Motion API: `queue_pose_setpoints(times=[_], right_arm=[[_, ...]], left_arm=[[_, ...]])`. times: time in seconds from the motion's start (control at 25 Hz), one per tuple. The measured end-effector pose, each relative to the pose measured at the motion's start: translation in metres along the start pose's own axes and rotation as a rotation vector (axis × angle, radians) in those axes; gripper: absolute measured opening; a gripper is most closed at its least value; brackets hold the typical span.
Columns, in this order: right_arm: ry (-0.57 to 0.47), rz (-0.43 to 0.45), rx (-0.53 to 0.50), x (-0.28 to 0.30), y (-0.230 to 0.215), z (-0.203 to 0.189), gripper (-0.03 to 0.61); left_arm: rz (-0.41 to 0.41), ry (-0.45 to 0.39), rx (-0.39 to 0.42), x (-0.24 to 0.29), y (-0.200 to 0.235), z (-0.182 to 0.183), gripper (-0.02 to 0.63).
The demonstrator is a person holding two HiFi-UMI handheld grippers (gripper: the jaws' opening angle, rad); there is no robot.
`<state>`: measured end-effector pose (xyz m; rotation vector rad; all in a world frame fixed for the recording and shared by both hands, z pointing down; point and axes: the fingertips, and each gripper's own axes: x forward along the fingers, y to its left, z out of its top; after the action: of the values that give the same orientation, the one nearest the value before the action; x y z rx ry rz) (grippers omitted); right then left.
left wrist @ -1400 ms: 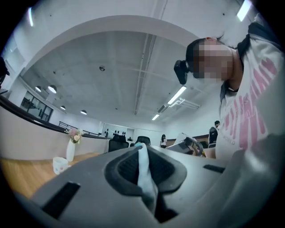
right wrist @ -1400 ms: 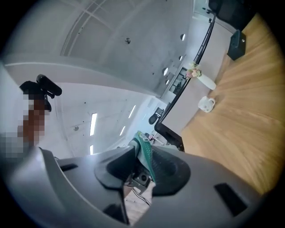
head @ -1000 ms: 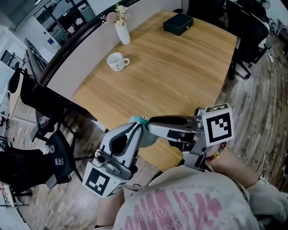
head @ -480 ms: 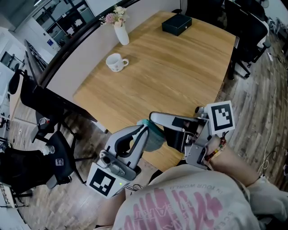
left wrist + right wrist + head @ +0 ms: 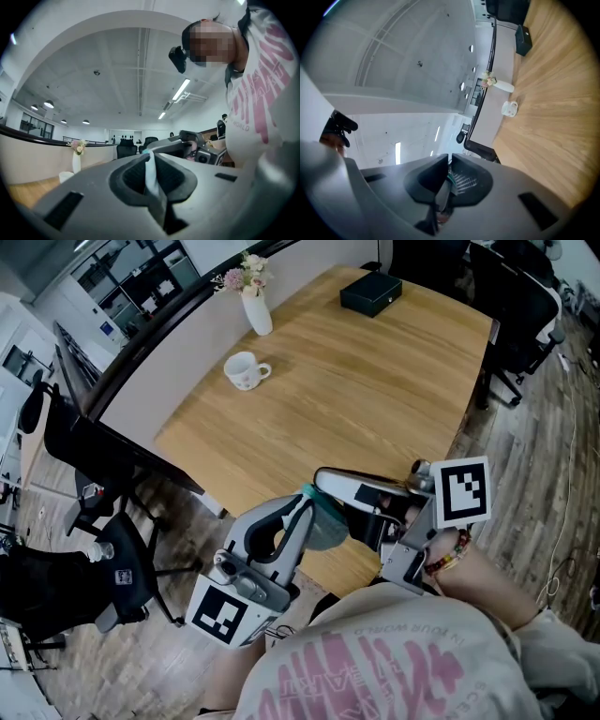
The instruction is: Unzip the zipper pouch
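Teal fabric zipper pouch [image 5: 328, 529] hung clamped in your left tool [image 5: 151, 164], its jaws just easing slightly; your right tool [image 5: 446, 180] had just closed onto it.

Pouch [image 5: 327, 525] above table edge [image 5: 339, 568], mug [image 5: 246, 370] beyond

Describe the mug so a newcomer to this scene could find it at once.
On the wooden table, look along the left edge to the white vase of flowers. The mug stands just nearer than it: short, white, with a handle, while the vase is tall and slim and the box is black.
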<state>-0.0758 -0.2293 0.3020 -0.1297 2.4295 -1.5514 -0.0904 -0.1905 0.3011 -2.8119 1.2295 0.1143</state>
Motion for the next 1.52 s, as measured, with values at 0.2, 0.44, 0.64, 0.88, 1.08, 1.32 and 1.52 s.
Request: queue_pose_setpoints(times=[0.2,0.44,0.64,0.88,1.08,1.32,1.52], right_arm=[[0.004,-0.098,-0.148,0.001,-0.004,0.000,0.015],[-0.002,-0.131,-0.173,-0.001,-0.007,0.002,0.006],[-0.013,-0.153,-0.198,-0.002,-0.010,0.005,-0.005],[-0.014,-0.178,-0.225,-0.004,-0.013,0.005,-0.005],[-0.010,-0.229,-0.296,-0.005,-0.014,0.008,-0.005],[0.007,-0.278,-0.419,-0.004,-0.013,0.012,-0.005],[-0.001,-0.275,-0.429,-0.005,-0.010,0.012,-0.005]], left_arm=[[0.028,0.082,-0.089,0.000,0.007,-0.016,0.043],[0.022,0.133,-0.138,0.004,0.005,-0.023,0.052],[0.039,0.157,-0.141,0.009,0.003,-0.029,0.063],[0.041,0.168,-0.188,0.009,0.003,-0.029,0.021],[0.060,0.187,-0.218,0.013,0.005,-0.029,0.015],[0.099,0.177,-0.223,0.012,0.009,-0.025,0.014],[0.116,0.160,-0.222,0.010,0.009,-0.020,0.014]])
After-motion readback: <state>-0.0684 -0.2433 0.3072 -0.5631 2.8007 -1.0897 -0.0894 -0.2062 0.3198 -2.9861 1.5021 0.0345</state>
